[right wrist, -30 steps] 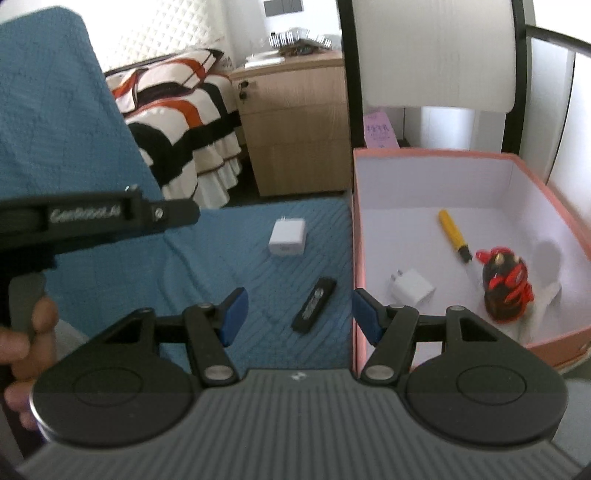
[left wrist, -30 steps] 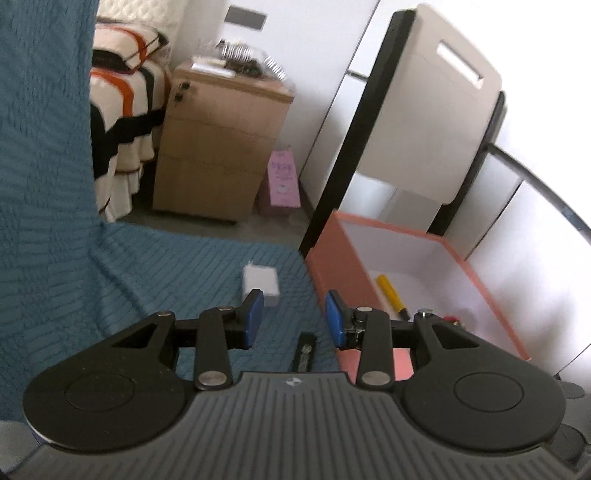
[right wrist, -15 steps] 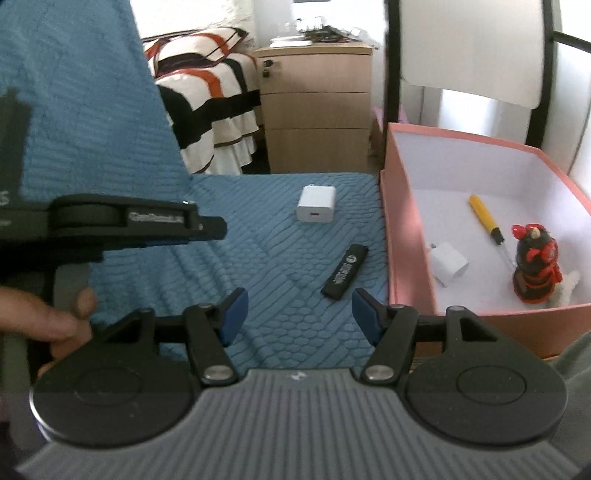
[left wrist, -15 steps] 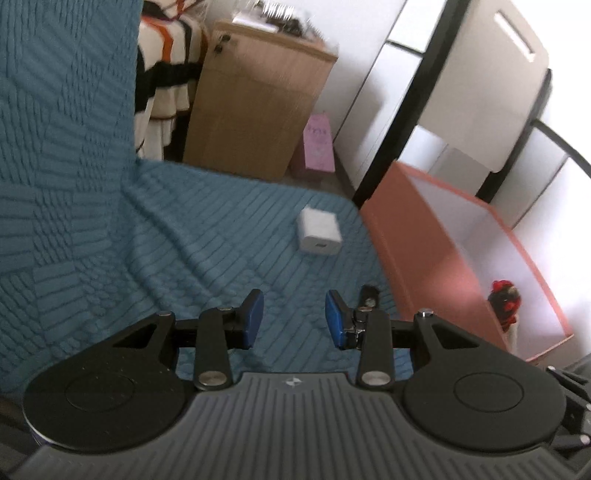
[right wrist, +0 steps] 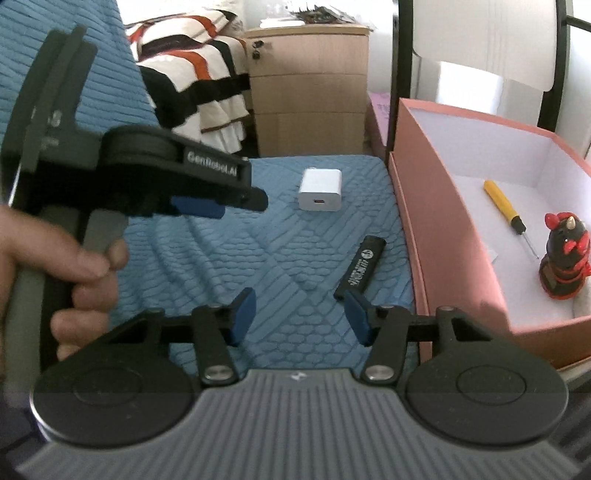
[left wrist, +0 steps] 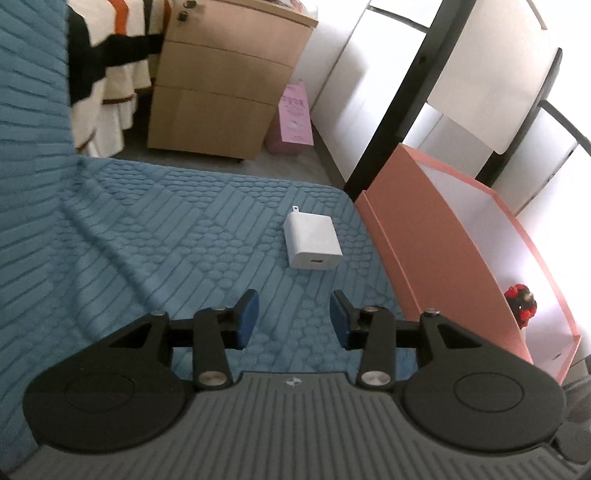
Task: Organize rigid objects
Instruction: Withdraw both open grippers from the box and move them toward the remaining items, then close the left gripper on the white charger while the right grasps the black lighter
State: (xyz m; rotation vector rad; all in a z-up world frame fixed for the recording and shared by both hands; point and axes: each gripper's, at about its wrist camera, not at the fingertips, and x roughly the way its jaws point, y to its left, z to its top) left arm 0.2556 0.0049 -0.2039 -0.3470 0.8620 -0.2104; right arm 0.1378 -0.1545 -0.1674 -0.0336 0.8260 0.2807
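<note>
A white charger [left wrist: 312, 242] lies on the blue quilted cover [left wrist: 147, 240], a short way ahead of my left gripper [left wrist: 293, 314]. Its jaws are opening, with nothing between them. In the right wrist view the charger [right wrist: 319, 190] lies further off and a black stick [right wrist: 362, 267] lies just beyond the right finger. My right gripper [right wrist: 301, 314] hovers over the cover, its jaws closing on nothing. The left gripper [right wrist: 221, 201] shows side-on there, held by a hand [right wrist: 88, 266]. The pink box [right wrist: 424, 240] holds a yellow screwdriver [right wrist: 504, 206] and a red-black figurine [right wrist: 563, 254].
The pink box [left wrist: 388, 236] stands against the cover's right edge. Beyond the cover's far edge are a wooden drawer cabinet [right wrist: 310, 92], striped bedding [right wrist: 199, 81] and a pink bag [left wrist: 295, 118]. A white chair back [right wrist: 480, 33] rises behind the box.
Both grippers have come down and nearer to the blue cover. The charger now lies closer ahead of the left gripper. The right jaws have narrowed and the left jaws have widened slightly.
</note>
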